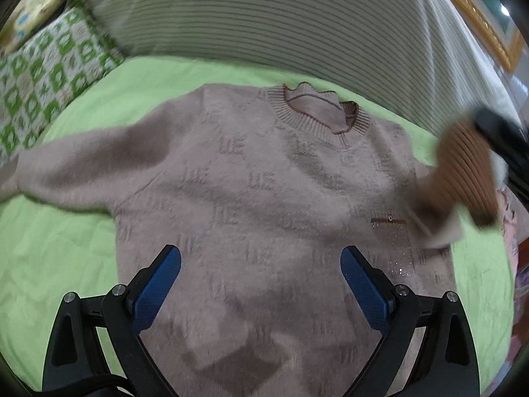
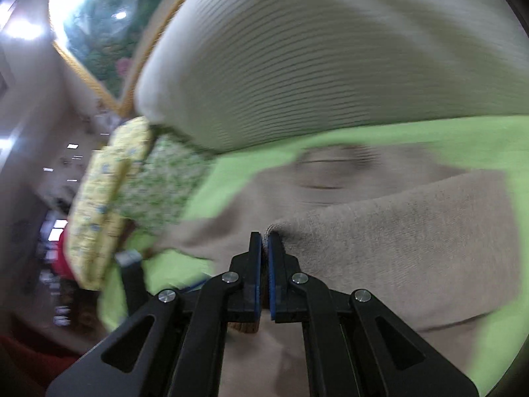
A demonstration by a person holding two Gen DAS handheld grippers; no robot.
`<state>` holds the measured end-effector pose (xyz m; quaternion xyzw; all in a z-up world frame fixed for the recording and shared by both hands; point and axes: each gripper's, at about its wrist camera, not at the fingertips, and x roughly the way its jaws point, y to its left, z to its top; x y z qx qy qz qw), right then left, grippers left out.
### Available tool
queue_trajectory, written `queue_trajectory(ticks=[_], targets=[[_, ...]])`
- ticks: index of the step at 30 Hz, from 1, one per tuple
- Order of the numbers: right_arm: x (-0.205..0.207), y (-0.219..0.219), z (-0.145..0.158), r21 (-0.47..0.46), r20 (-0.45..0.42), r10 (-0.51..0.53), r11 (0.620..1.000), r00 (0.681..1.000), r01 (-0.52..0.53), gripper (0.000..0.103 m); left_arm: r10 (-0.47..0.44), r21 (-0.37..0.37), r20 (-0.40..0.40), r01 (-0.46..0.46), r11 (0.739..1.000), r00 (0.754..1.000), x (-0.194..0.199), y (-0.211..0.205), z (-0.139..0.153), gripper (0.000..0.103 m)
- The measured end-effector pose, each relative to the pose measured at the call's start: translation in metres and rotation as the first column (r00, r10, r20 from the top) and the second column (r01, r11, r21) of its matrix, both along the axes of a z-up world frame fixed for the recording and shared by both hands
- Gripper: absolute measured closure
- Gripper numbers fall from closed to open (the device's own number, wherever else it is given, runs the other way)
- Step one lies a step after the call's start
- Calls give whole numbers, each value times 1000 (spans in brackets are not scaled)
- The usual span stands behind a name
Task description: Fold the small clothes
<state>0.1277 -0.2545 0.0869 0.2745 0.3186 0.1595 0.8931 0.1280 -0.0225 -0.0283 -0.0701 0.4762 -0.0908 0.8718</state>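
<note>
Pillows come first on my left-wrist camera: a green-and-white patterned pillow (image 1: 49, 76) at the far left, with a yellow printed cushion (image 1: 26, 16) behind it. Both sit against a ribbed off-white headboard (image 1: 264, 23) that runs across the top of the view. Below it I see the green sheet (image 1: 66, 248), and the task item, a beige fuzzy sweater (image 1: 258, 182), lies front-up on that sheet with its ribbed collar (image 1: 317, 112) toward the headboard. One sleeve (image 1: 76, 172) stretches flat toward the left edge. My left gripper (image 1: 261, 271) hangs over the lower body of the sweater with its blue pads spread wide; nothing is between them, and I cannot tell whether they touch the fabric. At the right, the other sleeve is lifted off the sheet, its brown ribbed cuff (image 1: 469, 172) blurred and raised beside a dark shape at the frame edge. A framed picture (image 1: 479, 20) hangs at the upper right.

On the right-wrist camera, again left to right: the yellow cushion (image 2: 99, 205), the patterned pillow (image 2: 165, 182), then the headboard (image 2: 330, 49) above the green sheet (image 2: 429, 135). My right gripper (image 2: 264, 241) has its pads pressed together on a fold of the sweater sleeve (image 2: 396, 238), which drapes away to the right. The view is heavily blurred.
</note>
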Motion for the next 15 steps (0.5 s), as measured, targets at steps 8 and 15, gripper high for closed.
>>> queue_trajectory(ticks=[8, 15], targets=[[13, 5, -28, 31, -53, -48, 998, 997, 50, 68, 64, -99, -122, -76, 992, 991, 19, 14, -31, 5], [-30, -84, -62, -7, -138, -296, 955, 945, 297, 68, 159, -208, -251, -214, 955, 955, 59, 20, -68, 6]])
